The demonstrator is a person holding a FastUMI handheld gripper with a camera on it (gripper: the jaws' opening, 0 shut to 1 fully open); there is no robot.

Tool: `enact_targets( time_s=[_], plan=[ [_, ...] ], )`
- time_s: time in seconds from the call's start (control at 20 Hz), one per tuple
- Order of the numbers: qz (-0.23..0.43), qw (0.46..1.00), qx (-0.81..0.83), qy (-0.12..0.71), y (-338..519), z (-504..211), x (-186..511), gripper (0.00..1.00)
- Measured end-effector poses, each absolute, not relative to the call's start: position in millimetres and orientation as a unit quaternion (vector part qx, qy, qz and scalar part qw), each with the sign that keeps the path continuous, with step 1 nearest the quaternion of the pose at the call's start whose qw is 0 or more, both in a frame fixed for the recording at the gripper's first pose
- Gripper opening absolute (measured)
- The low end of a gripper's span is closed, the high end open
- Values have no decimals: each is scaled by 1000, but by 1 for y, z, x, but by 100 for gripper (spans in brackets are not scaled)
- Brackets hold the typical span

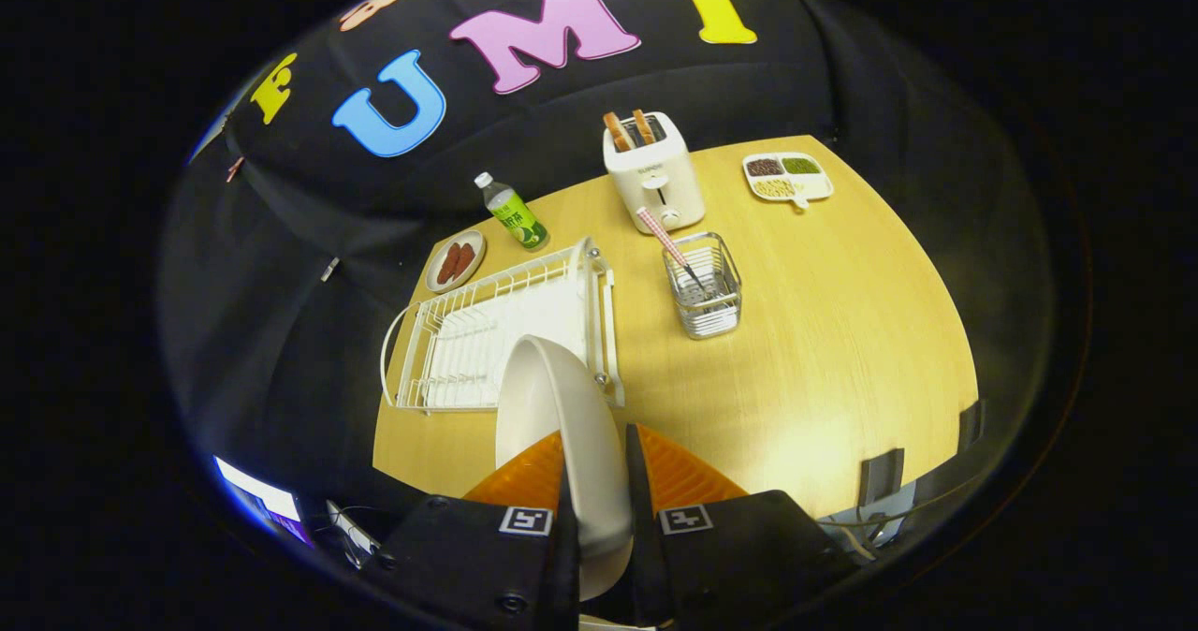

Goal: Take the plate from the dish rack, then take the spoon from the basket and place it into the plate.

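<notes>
Your gripper (pixel 596 481) has its two fingers closed tight on the plate (pixel 562 425), one finger on each side of the rim. The plate stands on its edge between the fingers, and it sits up off the table, just in front of the dish rack (pixel 487 331). The rack looks empty now.

Look past the fingers and you see the wire basket (pixel 707 285) on the yellow table (pixel 842 350). The spoon (pixel 666 242) with the striped handle leans inside it, sticking out of the top. Behind the basket is a toaster (pixel 653 177) with bread in it. A green bottle (pixel 513 212) and a small dish of sausages (pixel 456 261) sit behind the rack. A tray of beans (pixel 788 178) is far off at the back.

I think you need to put the plate down flat next. Watch out here. You only hold the plate by its thin rim, so it could slip or swing if you tip it fast. It could also bump the corner of the rack, which is very near. Keep a bare spot of table free near the basket.
</notes>
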State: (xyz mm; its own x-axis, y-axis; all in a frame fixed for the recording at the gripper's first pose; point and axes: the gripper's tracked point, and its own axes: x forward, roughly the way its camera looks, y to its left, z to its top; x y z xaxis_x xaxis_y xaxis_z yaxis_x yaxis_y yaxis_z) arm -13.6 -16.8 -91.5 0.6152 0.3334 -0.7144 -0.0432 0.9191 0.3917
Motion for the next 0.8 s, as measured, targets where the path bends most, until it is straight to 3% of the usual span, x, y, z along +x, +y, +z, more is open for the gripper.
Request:
enact_targets(
  time_s=[0.35, 0.8],
  plan=[
    [60, 860, 205, 463, -54, -148, -37, 26],
    [42, 831, 231, 504, -67, -214, -5, 27]
  ],
)
